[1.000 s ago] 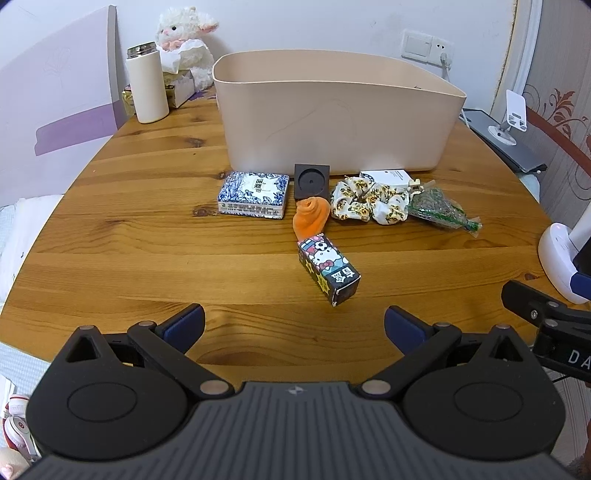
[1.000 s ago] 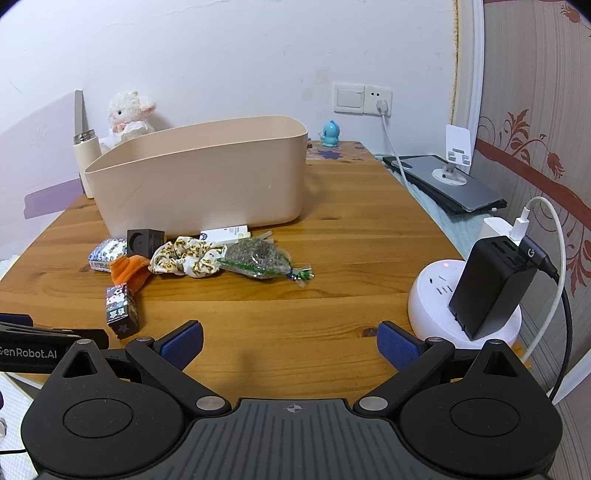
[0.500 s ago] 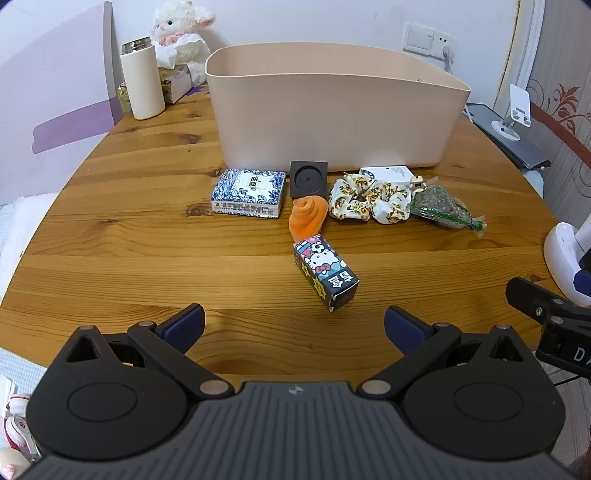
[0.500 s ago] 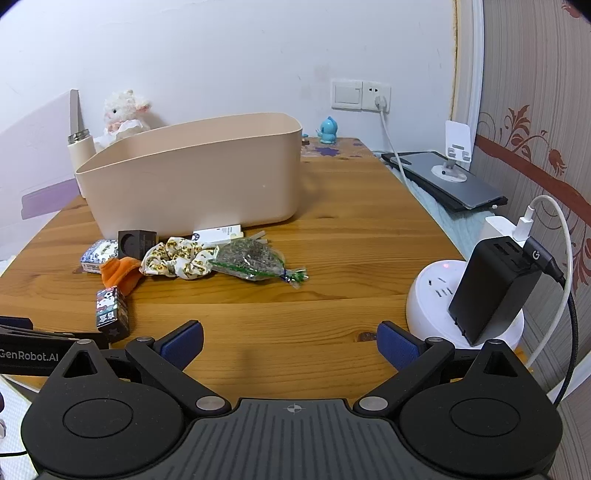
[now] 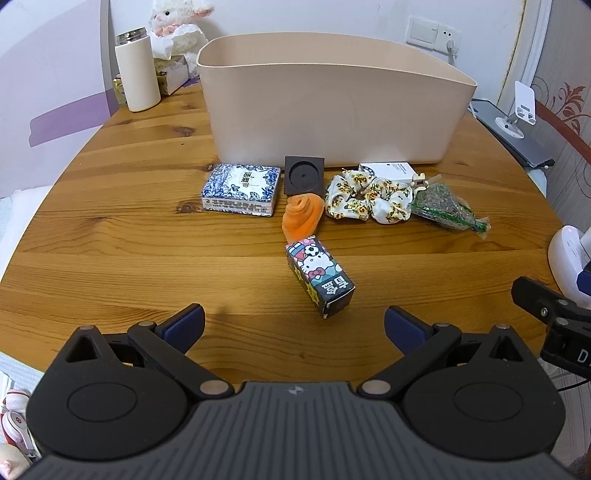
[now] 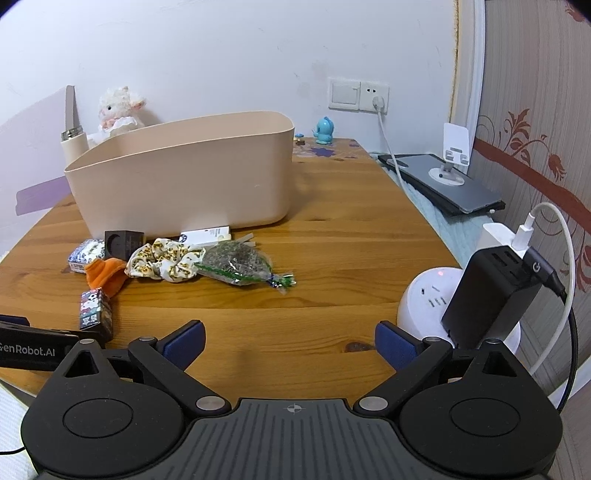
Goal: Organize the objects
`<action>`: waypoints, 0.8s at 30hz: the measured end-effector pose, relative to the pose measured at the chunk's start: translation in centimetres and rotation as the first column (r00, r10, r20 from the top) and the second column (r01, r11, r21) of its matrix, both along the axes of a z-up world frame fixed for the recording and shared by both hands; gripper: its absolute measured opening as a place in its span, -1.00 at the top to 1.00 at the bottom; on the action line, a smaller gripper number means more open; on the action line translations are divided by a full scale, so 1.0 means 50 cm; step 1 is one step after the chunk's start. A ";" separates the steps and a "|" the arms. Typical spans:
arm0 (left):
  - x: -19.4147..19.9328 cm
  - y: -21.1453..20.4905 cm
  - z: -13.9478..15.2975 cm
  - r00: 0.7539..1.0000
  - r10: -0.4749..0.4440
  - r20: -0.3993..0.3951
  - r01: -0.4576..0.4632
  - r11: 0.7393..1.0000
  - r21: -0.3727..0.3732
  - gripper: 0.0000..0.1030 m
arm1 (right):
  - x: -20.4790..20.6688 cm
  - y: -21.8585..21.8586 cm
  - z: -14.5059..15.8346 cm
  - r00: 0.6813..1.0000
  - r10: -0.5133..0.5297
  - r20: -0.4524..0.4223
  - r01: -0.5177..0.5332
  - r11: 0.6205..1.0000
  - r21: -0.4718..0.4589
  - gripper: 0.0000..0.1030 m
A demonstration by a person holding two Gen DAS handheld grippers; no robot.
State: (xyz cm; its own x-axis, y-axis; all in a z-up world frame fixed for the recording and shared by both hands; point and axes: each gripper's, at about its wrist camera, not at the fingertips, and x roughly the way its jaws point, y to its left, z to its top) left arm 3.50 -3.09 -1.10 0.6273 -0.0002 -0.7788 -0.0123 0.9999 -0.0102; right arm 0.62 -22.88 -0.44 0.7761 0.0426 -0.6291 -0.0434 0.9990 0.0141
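A beige bin (image 5: 332,107) stands on the round wooden table (image 5: 110,240); it also shows in the right wrist view (image 6: 184,177). In front of it lie a blue-white patterned box (image 5: 241,189), a dark square block (image 5: 304,174), an orange cloth (image 5: 302,214), a Hello Kitty box (image 5: 320,280), a floral scrunchie (image 5: 367,198), a white card box (image 5: 388,171) and a green herb packet (image 5: 447,210). My left gripper (image 5: 294,325) is open and empty, just short of the Hello Kitty box. My right gripper (image 6: 290,341) is open and empty, near the table's front edge.
A white thermos (image 5: 137,70) and a plush lamb (image 5: 177,22) stand at the back left. A white power hub with a black charger (image 6: 480,295) sits at the right edge. A laptop with a phone stand (image 6: 443,181) lies beyond the table.
My left gripper has moved forward toward the Hello Kitty box. My right gripper has shifted slightly. Both stay open.
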 end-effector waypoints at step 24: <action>0.068 0.010 -0.039 0.998 0.050 -0.032 -0.051 0.999 -0.020 -0.98 | 0.112 0.039 -0.024 0.989 0.144 0.017 -0.143 0.988 -0.062 -0.79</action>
